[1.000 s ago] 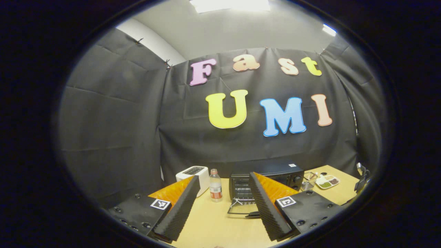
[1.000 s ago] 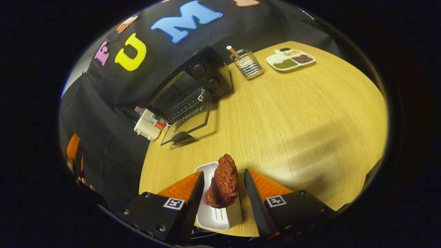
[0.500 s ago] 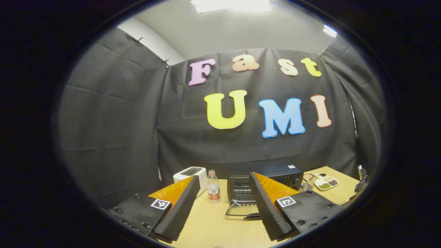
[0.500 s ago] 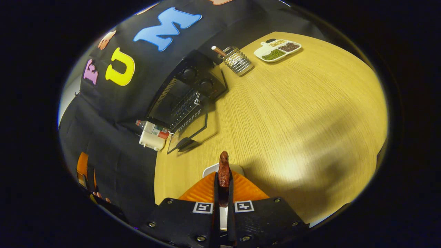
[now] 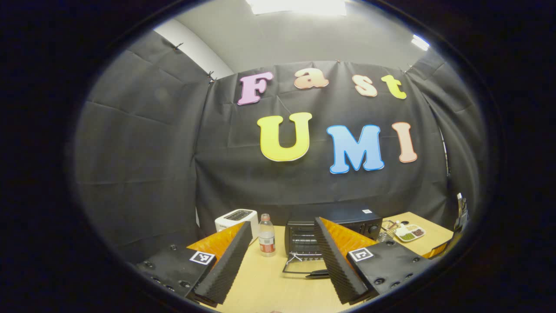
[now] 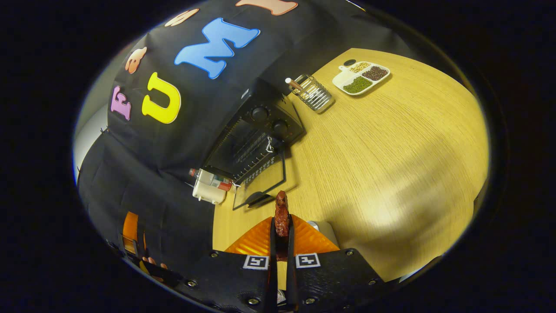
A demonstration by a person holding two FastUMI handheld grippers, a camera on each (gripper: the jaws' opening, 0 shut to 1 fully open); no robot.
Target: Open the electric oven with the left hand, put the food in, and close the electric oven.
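**Food pinched in the right gripper, oven door down**

The right gripper [image 6: 281,226] has its two fingers pressed nearly together on the food [image 6: 282,214] — a reddish-brown piece that stands out past the fingertips, above the table [image 6: 391,143]; a white dish [image 6: 323,227] lies on the wood just beside the fingers. The left gripper [image 5: 280,256] is held with its fingers wide apart and nothing between them.

The electric oven [image 6: 260,130] stands at the far edge of the table against the black cloth wall; its glass door [image 6: 260,184] is folded down flat onto the wood. To one side of the oven are a white toaster [image 5: 234,217] and a small bottle [image 5: 266,237], close together; to the other side are a wire holder [image 6: 315,93] and a divided white plate [image 6: 360,77] with green and dark grains. The table is light wood with fine grain; the ceiling above the cloth is grey, with bright lamps [image 5: 299,5].
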